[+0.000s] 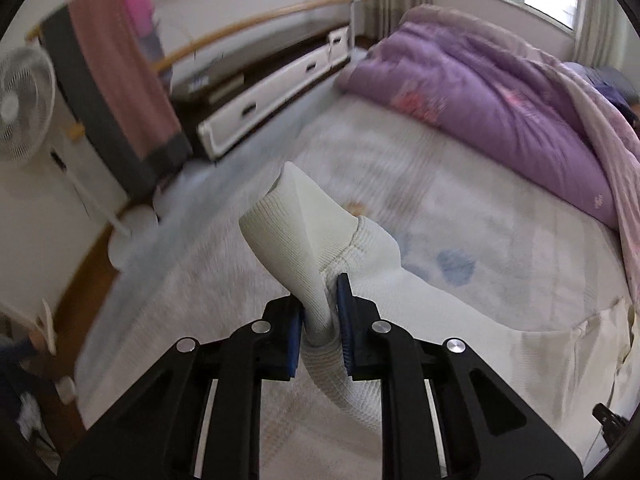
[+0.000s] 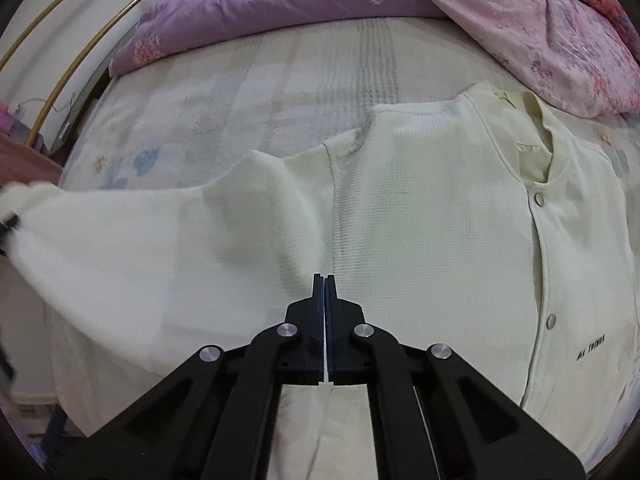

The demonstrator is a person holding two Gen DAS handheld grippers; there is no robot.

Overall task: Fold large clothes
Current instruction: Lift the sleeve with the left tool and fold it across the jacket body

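The left gripper (image 1: pixel 320 312), a black two-finger tool with blue pads (image 1: pixel 344 300), is clenched on the ribbed knit cuff (image 1: pixel 288 232) of a cream waffle-textured snap-front jacket (image 2: pixel 440 220). The cuff passes between the pads and stands up beyond them, with its open end raised clear of the bed. The sleeve (image 2: pixel 140 240) runs from the cuff toward the jacket body and hangs lifted above the mattress.

The right gripper (image 2: pixel 324 284), of the same black construction, is fully closed; its two pads meet along their length. Its tips sit over the jacket near the seam where the sleeve joins the body. Whether fabric is pinched between the pads cannot be determined from the right wrist view.

The jacket lies front-up on a pale quilted bed cover with faded blue and beige print (image 2: pixel 260 92). Its collar (image 2: pixel 532 136) points toward the far side of the bed, and round metal snaps (image 2: pixel 540 199) line the closed front placket. Small dark lettering (image 2: pixel 591 342) is printed on the chest panel.

A crumpled purple floral duvet (image 1: pixel 500 92) is piled along the far edge of the bed, well apart from the jacket in the left wrist view. A white pedestal fan (image 1: pixel 24 108) stands beside the bed, near a pink and grey hanging cloth (image 1: pixel 120 80).
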